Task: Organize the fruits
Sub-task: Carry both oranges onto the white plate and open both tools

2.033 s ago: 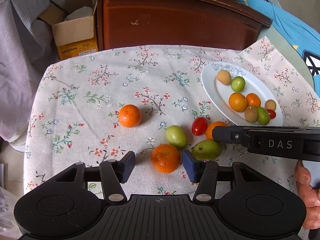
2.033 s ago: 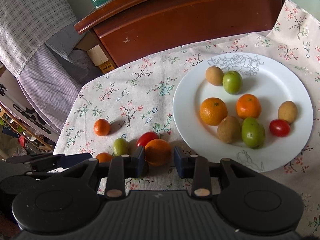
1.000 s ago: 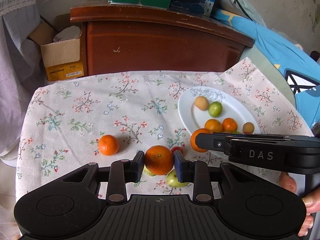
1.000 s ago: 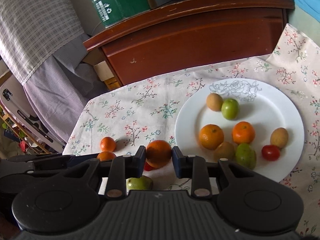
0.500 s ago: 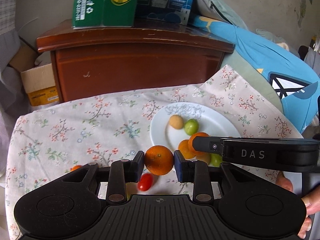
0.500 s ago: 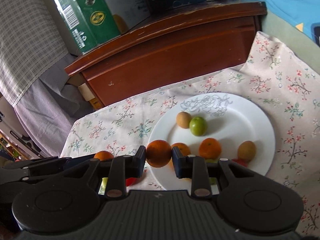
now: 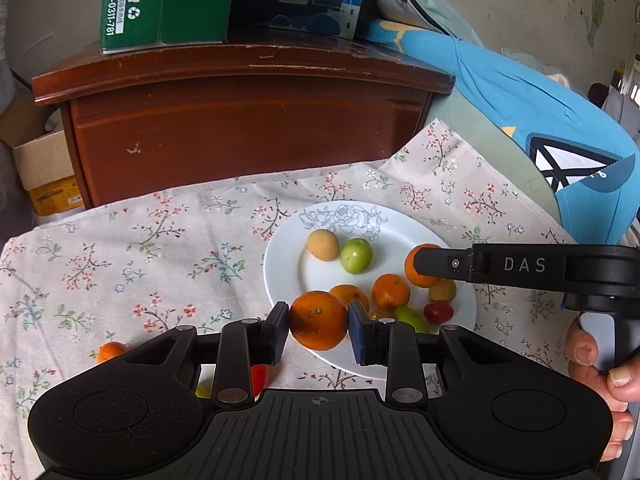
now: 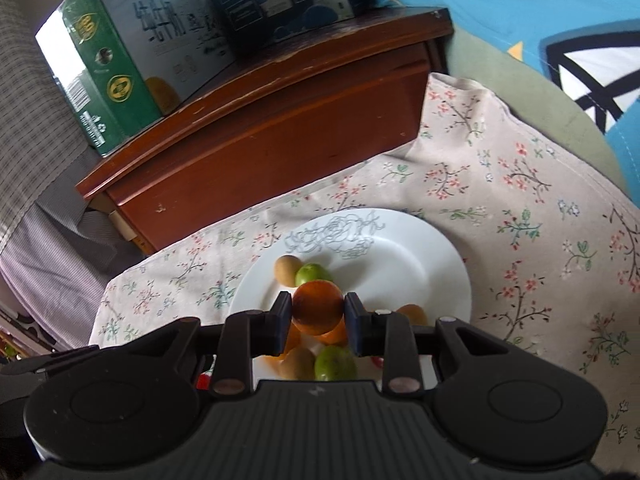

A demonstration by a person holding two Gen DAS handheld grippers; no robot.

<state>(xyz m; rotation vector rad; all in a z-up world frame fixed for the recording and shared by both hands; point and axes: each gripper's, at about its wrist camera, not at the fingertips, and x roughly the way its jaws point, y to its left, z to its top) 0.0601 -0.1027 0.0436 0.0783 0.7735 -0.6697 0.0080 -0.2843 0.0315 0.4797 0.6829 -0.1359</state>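
Seven fruits on plate (image 7: 280, 276); left gripper (image 7: 319, 322) and right gripper (image 8: 317, 314) fingers each clamping an orange above it; several fruits left on bench (image 7: 120, 248).

On the plate (image 7: 280, 280): 2 oranges, 2 green fruits, 3 tan ones, 1 tomato; above the plate, 2 oranges in grippers; left of the plate, approx. 3 more fruits, part hidden.
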